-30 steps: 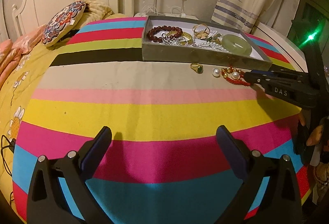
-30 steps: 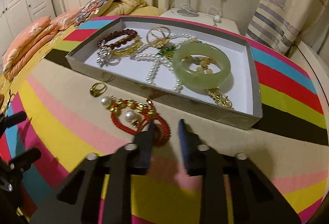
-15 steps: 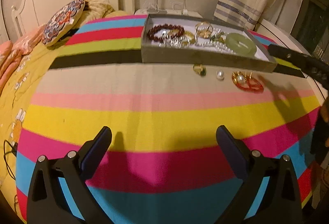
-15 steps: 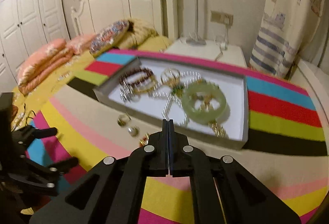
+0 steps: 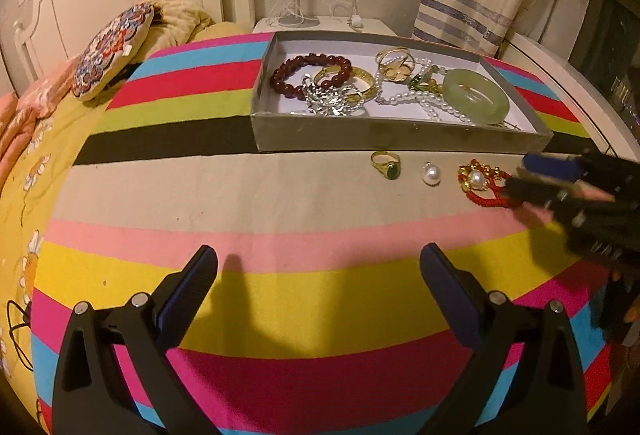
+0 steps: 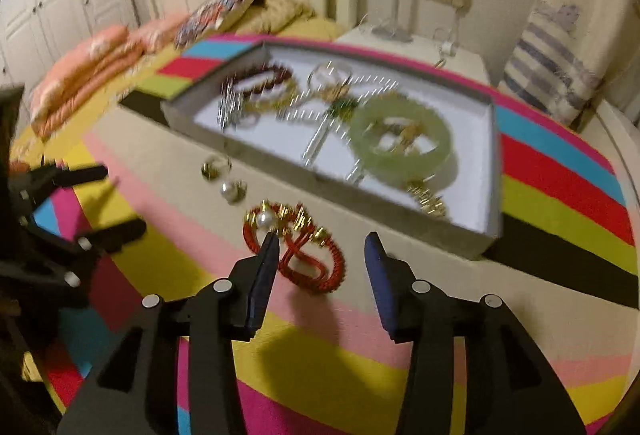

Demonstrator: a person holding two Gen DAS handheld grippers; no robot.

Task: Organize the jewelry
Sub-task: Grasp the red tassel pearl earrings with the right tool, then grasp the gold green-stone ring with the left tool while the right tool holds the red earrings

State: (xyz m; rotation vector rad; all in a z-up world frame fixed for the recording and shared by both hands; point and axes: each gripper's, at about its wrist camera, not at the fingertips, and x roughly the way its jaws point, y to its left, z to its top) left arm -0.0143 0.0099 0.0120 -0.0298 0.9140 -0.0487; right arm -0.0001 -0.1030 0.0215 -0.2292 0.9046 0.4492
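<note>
Most jewelry is sitting in the box (image 5: pixel 400 135); 3 pieces are waiting at 6 o'clock outside it. The right hand-held gripper (image 6: pixel 320 255) is opening, grasping nothing, over the red bracelet (image 6: pixel 304 255); the left hand-held gripper (image 5: pixel 320 267) is hanging released.

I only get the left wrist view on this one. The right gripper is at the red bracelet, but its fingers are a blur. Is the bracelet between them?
Observer: Yes. In the right wrist view the red bracelet lies flat on the striped blanket between the right gripper's opening fingers, not lifted.
Reviewer: Does the box's near wall hide anything from me?
Observer: A gold chain piece lies just inside the box's near wall, below the green bangle.
</note>
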